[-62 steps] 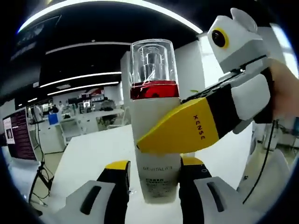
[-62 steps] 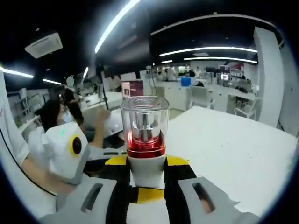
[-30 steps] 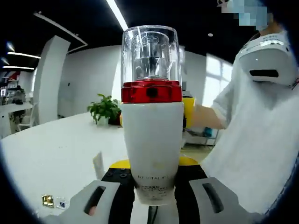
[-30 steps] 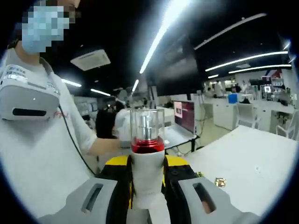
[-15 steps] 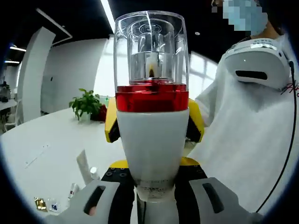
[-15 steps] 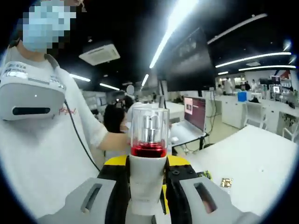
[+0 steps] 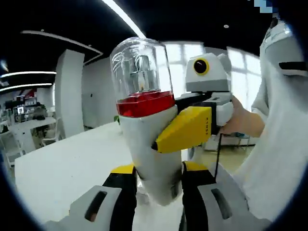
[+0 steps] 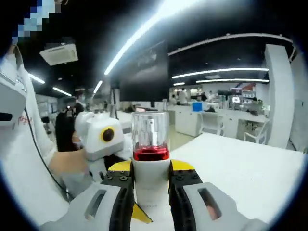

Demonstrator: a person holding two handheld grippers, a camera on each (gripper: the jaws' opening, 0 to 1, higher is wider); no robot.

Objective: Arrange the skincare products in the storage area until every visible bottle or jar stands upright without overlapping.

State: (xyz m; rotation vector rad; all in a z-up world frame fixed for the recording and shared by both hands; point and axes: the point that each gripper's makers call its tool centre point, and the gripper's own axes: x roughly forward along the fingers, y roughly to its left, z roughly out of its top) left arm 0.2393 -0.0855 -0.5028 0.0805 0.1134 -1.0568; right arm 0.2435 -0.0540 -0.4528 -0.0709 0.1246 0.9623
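The bottle (image 7: 149,144) is in the air above the table (image 7: 62,168), pinched low by the left gripper (image 7: 154,192) and higher by the right gripper (image 8: 149,192); probably a handover, so next one releases, then it is stood upright.

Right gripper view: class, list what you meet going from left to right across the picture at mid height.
Person's shirt → left gripper → pump bottle → white table.

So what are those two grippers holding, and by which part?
One white bottle with a red collar. Left gripper clamps its lower body; right gripper clamps the body below the collar.
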